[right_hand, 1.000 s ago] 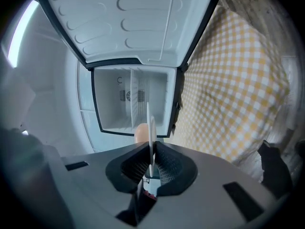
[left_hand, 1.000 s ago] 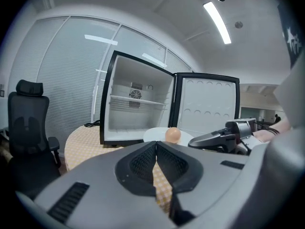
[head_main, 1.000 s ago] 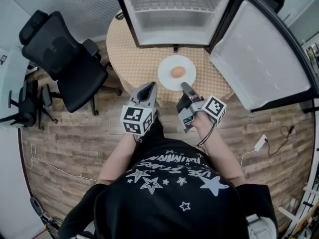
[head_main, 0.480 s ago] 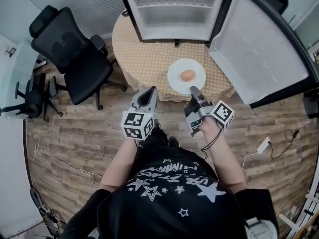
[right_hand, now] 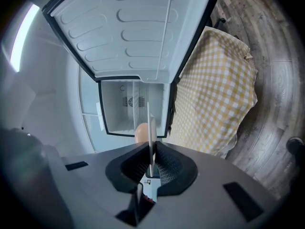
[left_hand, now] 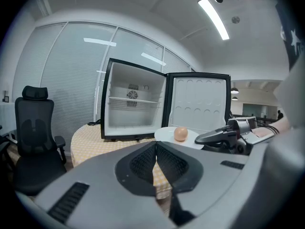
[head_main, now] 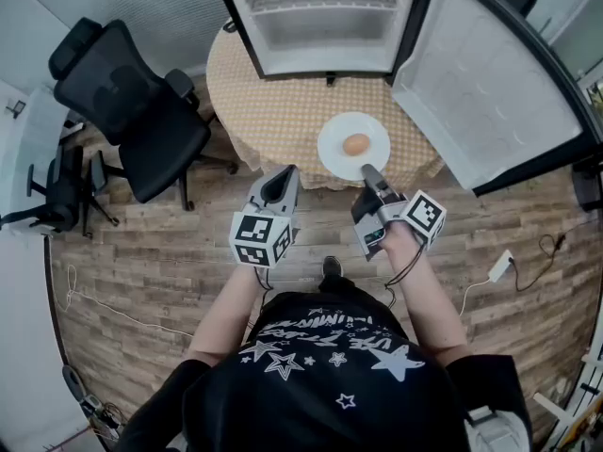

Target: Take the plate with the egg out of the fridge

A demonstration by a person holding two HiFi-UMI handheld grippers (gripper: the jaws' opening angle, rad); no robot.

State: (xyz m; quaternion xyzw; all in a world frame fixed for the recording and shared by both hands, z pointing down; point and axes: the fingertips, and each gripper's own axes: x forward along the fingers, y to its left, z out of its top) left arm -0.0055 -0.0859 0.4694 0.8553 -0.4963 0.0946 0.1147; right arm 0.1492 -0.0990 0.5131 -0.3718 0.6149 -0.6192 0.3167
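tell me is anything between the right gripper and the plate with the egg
Nothing visible. The right gripper is shut on the near rim of the plate, which carries the egg over the table, outside the fridge.

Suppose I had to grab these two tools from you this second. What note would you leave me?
Left gripper: shut, empty, held beside the right one.
Right gripper: shut on the near rim of the plate, which sits level.
Things: the egg lies mid-plate. The plate is outside the fridge, over the near edge of the table. The door is open.
Done: plate and egg are out of the fridge.
Left: probably set the plate on the table and let go, keeping it level so the egg does not roll.
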